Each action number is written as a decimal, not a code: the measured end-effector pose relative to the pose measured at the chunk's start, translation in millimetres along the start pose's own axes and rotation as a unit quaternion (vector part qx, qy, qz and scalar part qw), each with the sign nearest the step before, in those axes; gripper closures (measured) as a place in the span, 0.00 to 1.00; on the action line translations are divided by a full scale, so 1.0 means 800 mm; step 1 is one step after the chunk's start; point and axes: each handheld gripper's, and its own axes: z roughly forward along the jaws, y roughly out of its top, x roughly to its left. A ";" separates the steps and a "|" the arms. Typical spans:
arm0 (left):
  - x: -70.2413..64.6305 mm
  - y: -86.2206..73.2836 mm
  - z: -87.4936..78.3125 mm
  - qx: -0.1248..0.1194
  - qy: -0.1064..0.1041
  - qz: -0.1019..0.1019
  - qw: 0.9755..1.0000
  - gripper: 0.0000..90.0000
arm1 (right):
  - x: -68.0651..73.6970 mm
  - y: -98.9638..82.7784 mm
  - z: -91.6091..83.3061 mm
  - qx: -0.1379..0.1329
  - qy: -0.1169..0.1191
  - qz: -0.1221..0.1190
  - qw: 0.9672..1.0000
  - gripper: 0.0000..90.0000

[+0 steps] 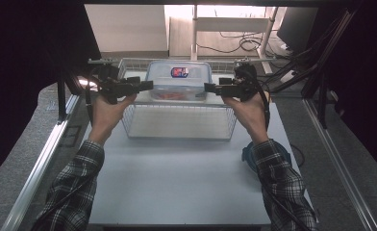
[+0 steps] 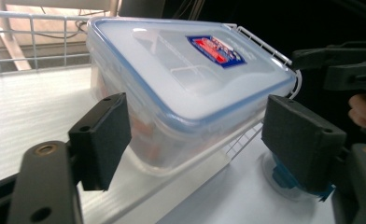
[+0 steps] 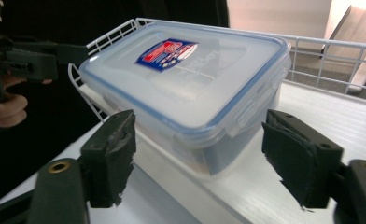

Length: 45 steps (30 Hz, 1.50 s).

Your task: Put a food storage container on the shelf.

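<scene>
One clear plastic food container (image 1: pixel 178 81), rectangular with rounded corners, sits at the far end of a white wire basket (image 1: pixel 179 130) on the table (image 1: pixel 177 183). In the left gripper view one corner of it hangs past the wire rim. Its lid (image 2: pixel 190 70) is frosted translucent with a blue seal line round the edge and one red-and-blue label (image 2: pixel 216 50) on top. One snap flap (image 3: pixel 246 119) is visible on its short side. Something reddish shows through the wall, too blurred to identify.

The basket is thin white-coated wire, open grid sides, and there is one of it. The table top is smooth, matte and pale.

Two grippers, black, each with two flat jaws faced in dark foam-like pads. The pad edges on the right one look frayed. The left gripper (image 1: pixel 145 85) is released, jaws spread wide at the container's left end, pads apart from it. The right gripper (image 1: pixel 209 88) is also released, jaws spread either side of the right end, not touching.

Two hands hold them, both sleeves (image 1: pixel 76 183) plaid. One bluish object (image 1: pixel 249 153) lies on the table by the right forearm, and I cannot tell what it is.
</scene>
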 end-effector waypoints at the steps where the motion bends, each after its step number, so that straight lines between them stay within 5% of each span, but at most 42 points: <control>1: -0.002 -0.002 -0.001 0.001 0.002 0.003 1.000 0.24 | 0.003 -0.003 -0.003 0.000 -0.003 -0.008 1.000 0.26; 13: -0.040 -0.052 -0.012 0.025 0.020 0.077 0.996 0.11 | 0.025 -0.048 -0.023 0.008 -0.011 -0.069 0.997 0.14; 28: -0.087 -0.124 -0.032 0.045 0.001 0.116 0.992 0.06 | 0.060 -0.119 -0.050 0.006 0.003 -0.103 0.995 0.07; 40: -0.110 -0.209 -0.039 0.059 0.018 0.144 0.988 0.05 | 0.064 -0.185 -0.062 0.031 -0.007 -0.113 0.993 0.04; 43: -0.112 -0.224 -0.036 0.079 0.032 0.159 0.984 0.04 | 0.066 -0.198 -0.059 0.041 -0.005 -0.112 0.993 0.04; 45: -0.112 -0.231 -0.037 0.073 0.035 0.162 0.984 0.04 | 0.067 -0.208 -0.057 0.041 -0.005 -0.114 0.993 0.04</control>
